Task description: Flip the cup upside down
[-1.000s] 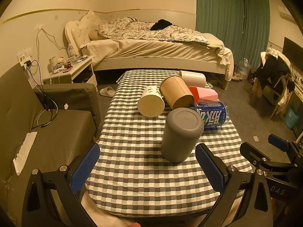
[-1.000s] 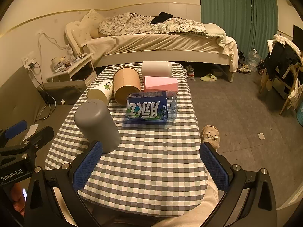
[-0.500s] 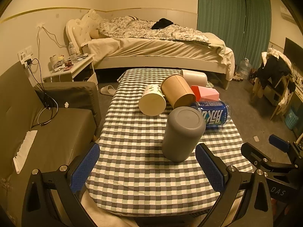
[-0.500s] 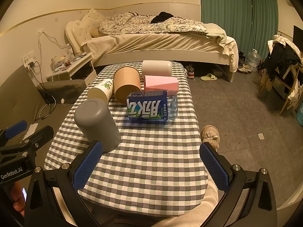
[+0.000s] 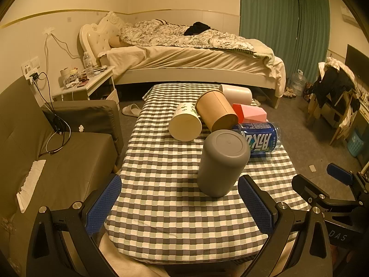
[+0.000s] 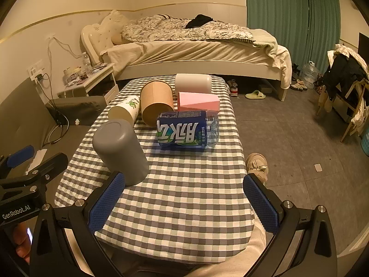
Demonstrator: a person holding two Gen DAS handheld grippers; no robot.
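Room: bedroom under warm, dim light, with a bed [image 5: 189,53] along the far wall and green curtains [image 5: 283,30] to its right; nothing there differs from a second ago.
Desk: checked cloth over the desk [image 5: 175,198], its clutter unmoved over the last second.
Clutter: a brown paper tub [image 5: 216,110], a white paper cup [image 5: 185,122], a blue-labelled bottle [image 5: 260,138], a pink box [image 5: 250,114] and a pale cylinder [image 5: 235,92] lie on their sides at the far end.
Cup: the grey cup [image 5: 222,161] stands base up, mouth down on the cloth, apart from both tools and just in front of the bottle; same spot and pose as a second ago.
Left hand-held gripper: [image 5: 180,203] spread wide and empty, short of the cup; the view has barely shifted.
Right hand-held gripper: [image 6: 184,204] spread wide and empty, with the cup just beyond its left finger [image 6: 107,203].
Meaning: with the cup inverted, released and steady, the flip looks done.
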